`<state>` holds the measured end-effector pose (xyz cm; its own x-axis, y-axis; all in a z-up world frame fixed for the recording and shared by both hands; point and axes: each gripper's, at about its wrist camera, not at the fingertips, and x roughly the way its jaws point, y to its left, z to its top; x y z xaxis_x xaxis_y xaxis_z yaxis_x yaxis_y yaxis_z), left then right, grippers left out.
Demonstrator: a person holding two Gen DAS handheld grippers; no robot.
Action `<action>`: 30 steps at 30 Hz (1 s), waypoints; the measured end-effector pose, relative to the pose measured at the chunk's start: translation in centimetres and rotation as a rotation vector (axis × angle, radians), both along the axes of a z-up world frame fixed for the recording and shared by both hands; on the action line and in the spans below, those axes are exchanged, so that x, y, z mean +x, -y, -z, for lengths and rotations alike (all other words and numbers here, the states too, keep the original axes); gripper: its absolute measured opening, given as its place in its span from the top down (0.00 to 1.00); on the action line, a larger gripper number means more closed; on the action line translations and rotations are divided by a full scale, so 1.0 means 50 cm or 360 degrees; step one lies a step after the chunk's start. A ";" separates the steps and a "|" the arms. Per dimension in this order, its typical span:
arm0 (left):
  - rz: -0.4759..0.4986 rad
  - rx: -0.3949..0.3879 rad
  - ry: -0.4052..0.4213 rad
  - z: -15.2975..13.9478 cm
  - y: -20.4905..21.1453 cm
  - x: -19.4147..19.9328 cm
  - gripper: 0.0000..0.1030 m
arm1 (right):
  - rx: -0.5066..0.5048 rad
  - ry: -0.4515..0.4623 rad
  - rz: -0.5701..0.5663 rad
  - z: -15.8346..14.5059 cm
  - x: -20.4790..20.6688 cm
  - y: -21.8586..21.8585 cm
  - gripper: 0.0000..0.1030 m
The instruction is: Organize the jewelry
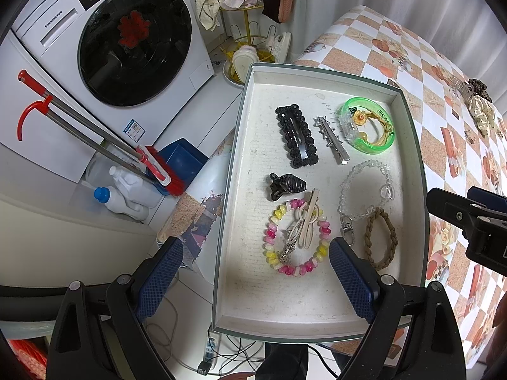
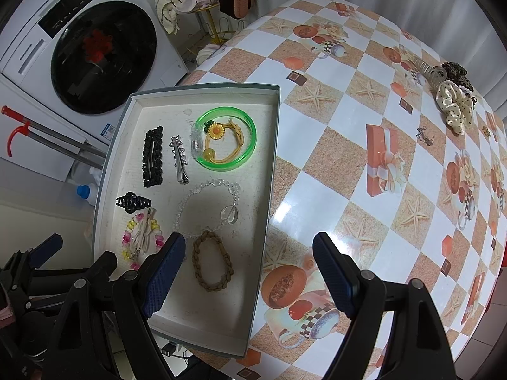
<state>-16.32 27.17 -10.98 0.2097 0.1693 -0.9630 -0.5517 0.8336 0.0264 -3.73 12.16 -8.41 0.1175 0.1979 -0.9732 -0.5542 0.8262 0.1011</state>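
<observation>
A shallow white tray [image 1: 285,310] [image 2: 221,326] sits at the table's left edge with jewelry laid in it: a black beaded clip [image 1: 296,134], a silver clip [image 1: 332,139], a green bangle [image 1: 369,125] [image 2: 225,137], a clear bead bracelet [image 1: 364,190], a black claw clip [image 1: 286,185], a pink and yellow bead bracelet [image 1: 296,237] and a brown braided band [image 1: 380,237] [image 2: 213,261]. My left gripper [image 1: 255,280] hangs open over the tray's near left part. My right gripper [image 2: 248,277] is open above the tray's right rim. Both hold nothing.
Scrunchies [image 2: 454,107], a beige claw clip [image 2: 427,69] and small metal pieces [image 2: 424,136] lie on the checked tablecloth [image 2: 348,174] at the far right. A washing machine [image 1: 126,41], a broom [image 1: 95,133] and bottles [image 1: 126,196] stand left of the table.
</observation>
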 end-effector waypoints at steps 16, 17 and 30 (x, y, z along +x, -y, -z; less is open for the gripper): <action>0.0005 0.0001 -0.0001 0.000 -0.003 0.001 0.06 | 0.0002 -0.0002 0.0002 0.001 0.002 -0.002 0.18; 0.0005 0.0002 -0.0001 0.000 -0.003 0.000 0.06 | 0.0002 -0.0002 0.0002 0.001 0.001 -0.002 0.18; -0.0010 -0.0006 -0.0019 0.008 -0.014 -0.010 0.06 | 0.0000 -0.0010 0.0001 0.003 -0.001 -0.007 0.18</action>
